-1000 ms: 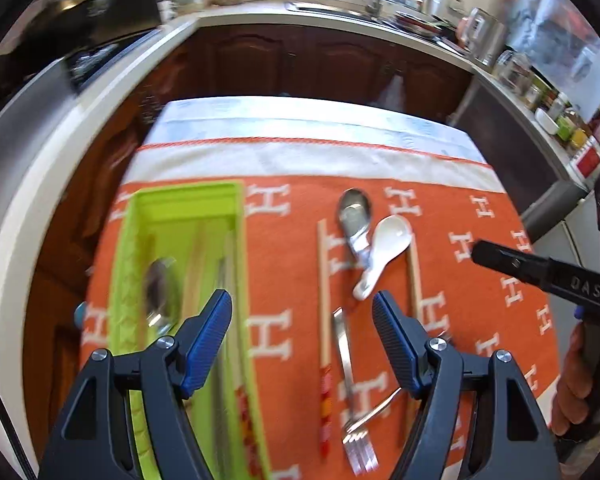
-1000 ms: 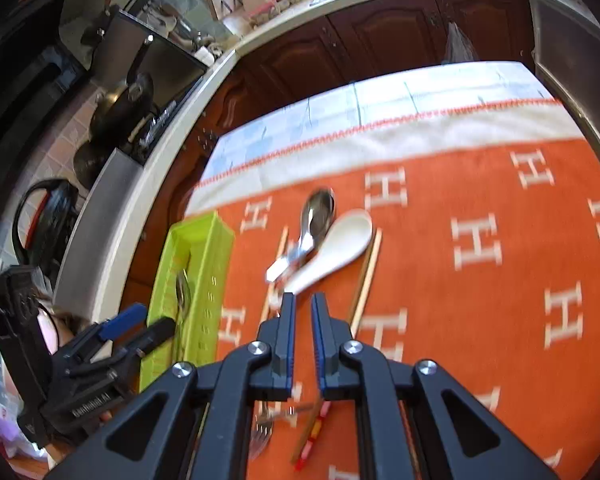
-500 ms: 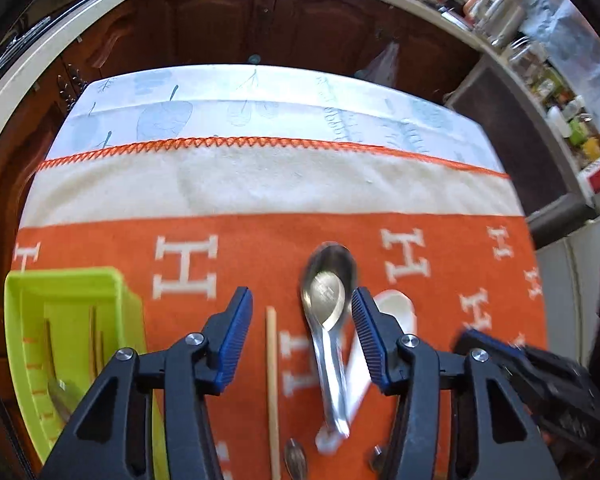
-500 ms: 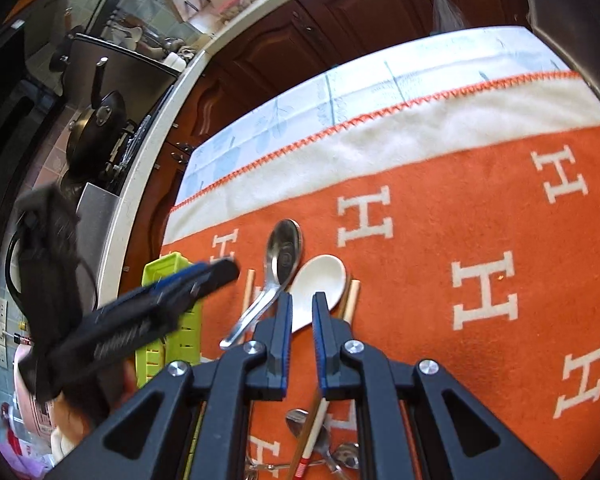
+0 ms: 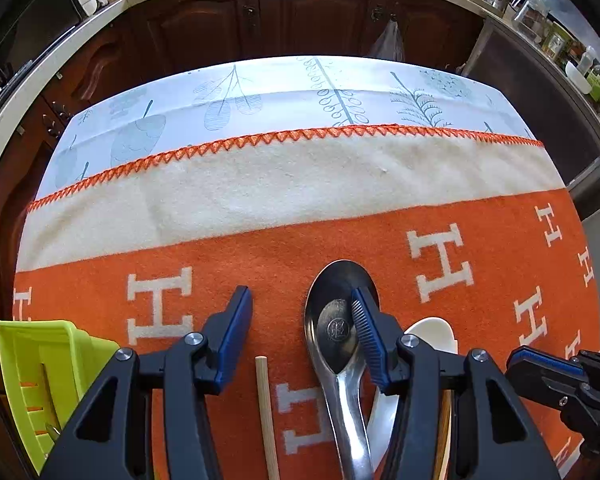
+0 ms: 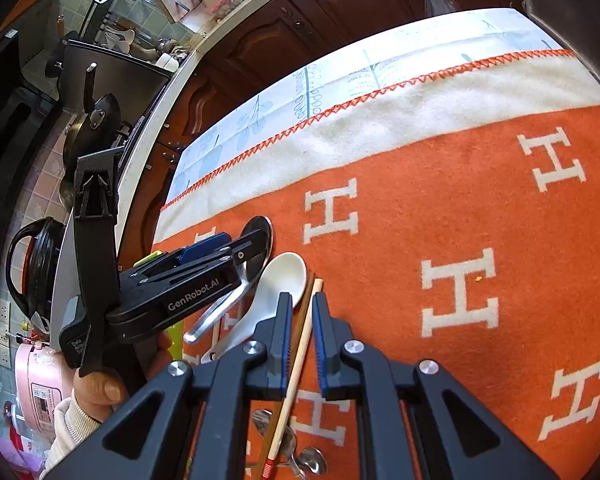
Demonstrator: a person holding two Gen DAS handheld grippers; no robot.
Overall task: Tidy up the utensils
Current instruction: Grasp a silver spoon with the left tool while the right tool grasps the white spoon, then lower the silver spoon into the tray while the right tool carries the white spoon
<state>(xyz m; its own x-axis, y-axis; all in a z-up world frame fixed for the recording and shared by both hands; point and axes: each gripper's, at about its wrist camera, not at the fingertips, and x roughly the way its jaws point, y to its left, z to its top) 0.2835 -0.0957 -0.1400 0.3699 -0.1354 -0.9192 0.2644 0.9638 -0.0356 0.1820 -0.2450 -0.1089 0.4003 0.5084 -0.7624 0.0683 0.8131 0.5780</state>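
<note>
A metal spoon (image 5: 332, 320) lies on the orange cloth (image 5: 480, 240), its bowl toward the far side. My left gripper (image 5: 300, 320) stands open low over that bowl: one finger (image 5: 366, 328) rests across the bowl and the other is on the cloth to its left. Beside the spoon lie a white ceramic spoon (image 6: 280, 276) and a loose chopstick (image 5: 266, 408). My right gripper (image 6: 302, 320) is shut, hovering over a light chopstick (image 6: 300, 360) that shows through the narrow gap. The left gripper (image 6: 236, 242) appears over the spoon in the right wrist view.
A lime green utensil tray (image 5: 40, 360) stands at the cloth's left edge. More metal cutlery (image 6: 304, 460) lies near the front. A person's hand (image 6: 100, 388) holds the left gripper. Beyond the cream band the table's far edge (image 5: 300, 80) drops off toward dark cabinets.
My left gripper moved from over the green tray to the right and down onto the metal spoon, its jaws narrowing. My right gripper sank closer to the chopsticks, still shut.
</note>
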